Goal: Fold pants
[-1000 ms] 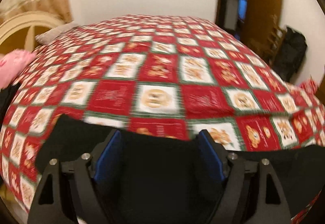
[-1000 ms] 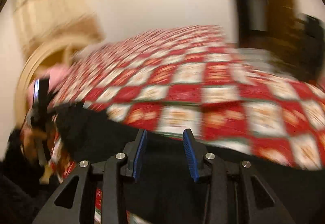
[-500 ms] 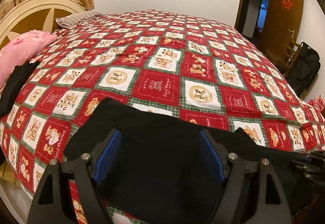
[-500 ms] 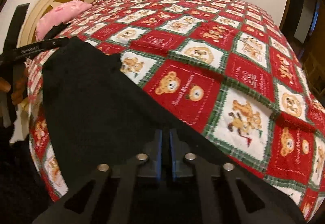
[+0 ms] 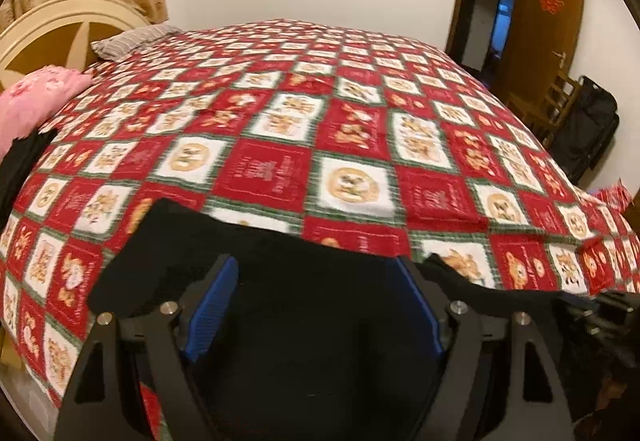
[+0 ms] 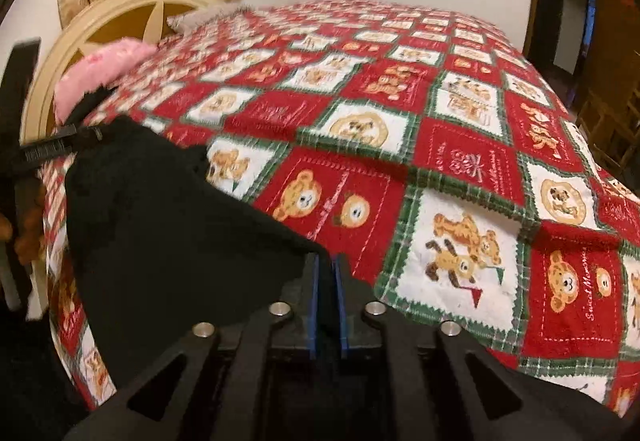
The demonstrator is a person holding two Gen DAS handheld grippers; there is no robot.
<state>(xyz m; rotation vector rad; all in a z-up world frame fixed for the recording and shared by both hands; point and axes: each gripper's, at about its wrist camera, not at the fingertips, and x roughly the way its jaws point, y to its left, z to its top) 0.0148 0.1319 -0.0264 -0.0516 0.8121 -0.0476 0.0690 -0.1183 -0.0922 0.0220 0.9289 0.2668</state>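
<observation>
The black pants [image 5: 256, 265] lie spread along the near edge of the bed, on the red, white and green bear quilt [image 5: 344, 145]. My left gripper [image 5: 316, 281] is open, its blue pads wide apart over the black cloth. My right gripper [image 6: 326, 269] is shut on an edge of the pants [image 6: 168, 225], with black cloth pinched between the blue pads. The pants stretch from it to the left. The left gripper shows at the left edge of the right wrist view [image 6: 44, 151], beside the far end of the cloth.
A cream headboard [image 5: 60, 29] with a pink pillow [image 5: 36, 97] and a striped pillow [image 5: 128, 39] stands at the left. A dark garment [image 5: 20, 165] lies by the pink pillow. At the right are an open door [image 5: 548, 13], a wooden chair [image 5: 560, 101] and a black bag [image 5: 588, 129].
My right gripper has closed from open onto the pants' edge and stayed shut. The left gripper has stayed open. The cloth now lies spread along the bed edge.
</observation>
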